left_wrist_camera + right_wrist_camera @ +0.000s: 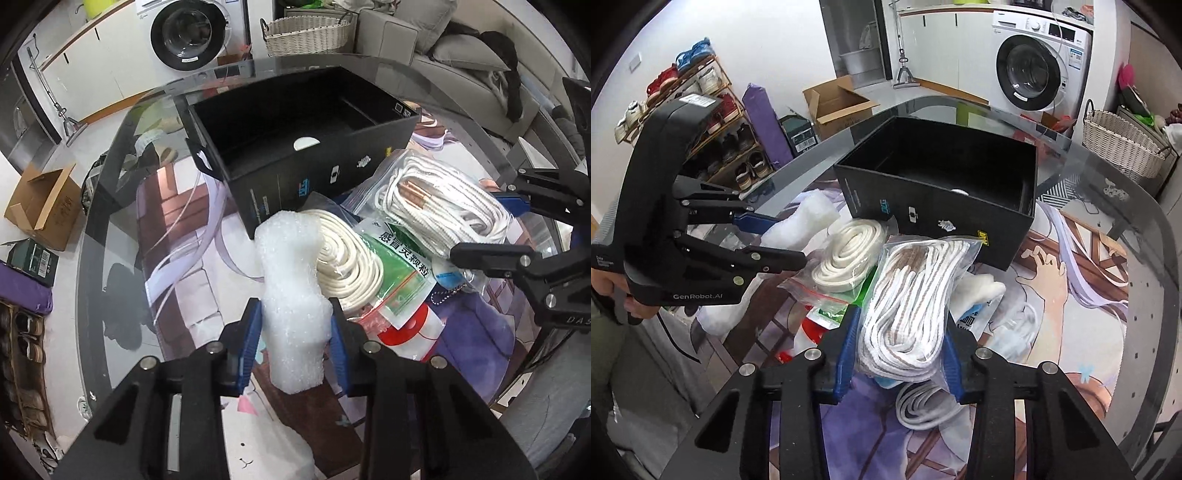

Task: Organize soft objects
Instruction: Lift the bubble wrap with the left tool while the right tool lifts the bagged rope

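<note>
Soft objects: a loose pile is shown on the glass table (122, 206), just in front of the black box (295, 122).
Foam piece (291, 295): one, white, at the left of the pile; its long axis is seen running from the left gripper away toward the box's near wall, which its far end almost meets.
Left gripper (293, 345): clenched on the foam piece, the blue pads pressed into both sides of its near end.
Coiled white tube (347, 266): one, bagged, lying just right of the foam and touching it.
Green packet (399, 266): one, flat, partly tucked under the tube and the cord bag.
Bag of white cord (908, 314): one clear zip bag, long axis directed from the right gripper toward the box's near right corner.
Right gripper (899, 362): grasping the near end of the cord bag between its blue pads.
Second white coil (923, 406): one, seen beneath the cord bag, near the right gripper; not held.
Black box: one, open, nothing clearly visible inside; it lies straight ahead of both grippers and beyond the pile.
Deciding relation: each held item is judged to need lifting over the near wall; the left gripper's foam already reaches closest to that wall.
Grippers counted: two, both loaded.
</note>
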